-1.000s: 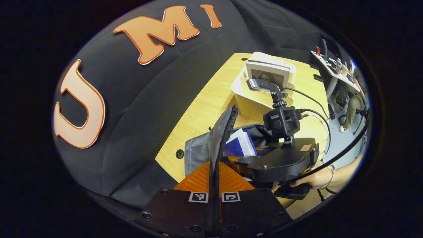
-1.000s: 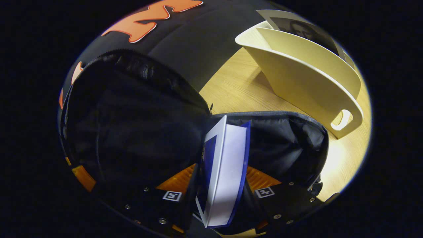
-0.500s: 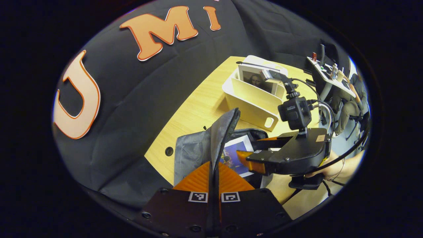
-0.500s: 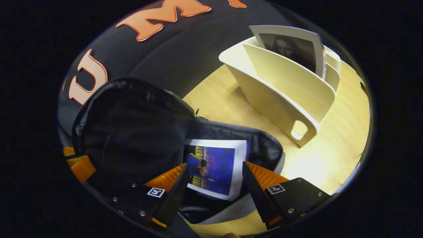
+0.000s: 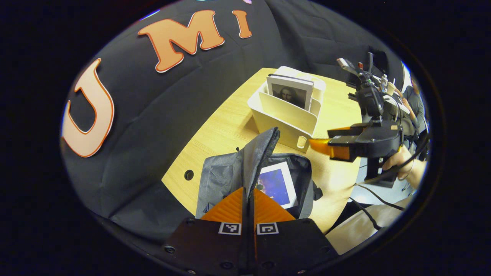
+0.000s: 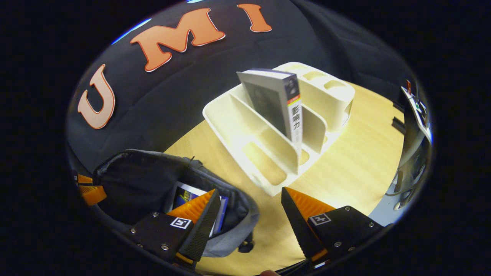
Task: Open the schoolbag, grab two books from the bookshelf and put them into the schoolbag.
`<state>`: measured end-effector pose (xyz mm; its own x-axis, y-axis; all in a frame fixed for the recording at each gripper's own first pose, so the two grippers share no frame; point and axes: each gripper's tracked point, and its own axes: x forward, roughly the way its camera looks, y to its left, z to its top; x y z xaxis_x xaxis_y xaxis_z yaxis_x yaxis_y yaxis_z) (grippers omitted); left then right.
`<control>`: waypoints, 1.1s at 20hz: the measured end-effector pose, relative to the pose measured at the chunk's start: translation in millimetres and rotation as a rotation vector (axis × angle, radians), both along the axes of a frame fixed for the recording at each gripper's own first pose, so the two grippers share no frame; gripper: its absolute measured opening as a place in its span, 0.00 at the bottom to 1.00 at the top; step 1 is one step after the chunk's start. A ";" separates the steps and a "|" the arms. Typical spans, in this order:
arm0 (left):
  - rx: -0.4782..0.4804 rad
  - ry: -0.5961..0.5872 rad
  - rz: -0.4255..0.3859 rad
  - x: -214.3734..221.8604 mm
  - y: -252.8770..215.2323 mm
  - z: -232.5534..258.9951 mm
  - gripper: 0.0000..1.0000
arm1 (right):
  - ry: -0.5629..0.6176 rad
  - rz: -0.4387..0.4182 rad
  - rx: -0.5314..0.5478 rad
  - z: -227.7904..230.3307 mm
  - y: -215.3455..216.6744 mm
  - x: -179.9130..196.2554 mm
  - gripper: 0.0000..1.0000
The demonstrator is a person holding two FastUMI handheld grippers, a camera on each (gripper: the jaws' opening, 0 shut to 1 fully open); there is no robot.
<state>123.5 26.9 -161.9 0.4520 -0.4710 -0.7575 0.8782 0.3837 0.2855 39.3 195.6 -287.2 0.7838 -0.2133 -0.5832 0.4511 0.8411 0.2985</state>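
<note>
Left gripper view: left gripper clenched on bag flap, holding bag open; blue book lies flat inside. Right gripper released, nearer shelf.

Right gripper view: right gripper released, empty; second book upright in shelf, straight ahead, spine toward gripper.

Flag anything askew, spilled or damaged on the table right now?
Nothing stands out. The grey fabric schoolbag lies open on the wooden table with a blue-covered book flat inside. A grey book stands in the cream plastic bookshelf, leaning slightly. The left gripper pinches the bag's flap; the right gripper is open.
</note>
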 end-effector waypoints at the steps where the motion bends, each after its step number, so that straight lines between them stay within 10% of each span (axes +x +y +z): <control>1: -0.002 0.001 0.000 -2.3 -0.9 0.4 0.01 | 0.005 -0.006 -0.033 4.7 -14.0 -6.3 0.95; 11: -0.010 -0.001 0.028 -19.8 -0.2 -0.3 0.01 | 0.053 0.111 -0.323 95.4 -90.3 -6.3 0.95; 22: -0.044 0.034 0.151 -25.3 6.2 -1.3 0.01 | 0.224 0.354 -0.435 128.0 -104.3 94.4 0.96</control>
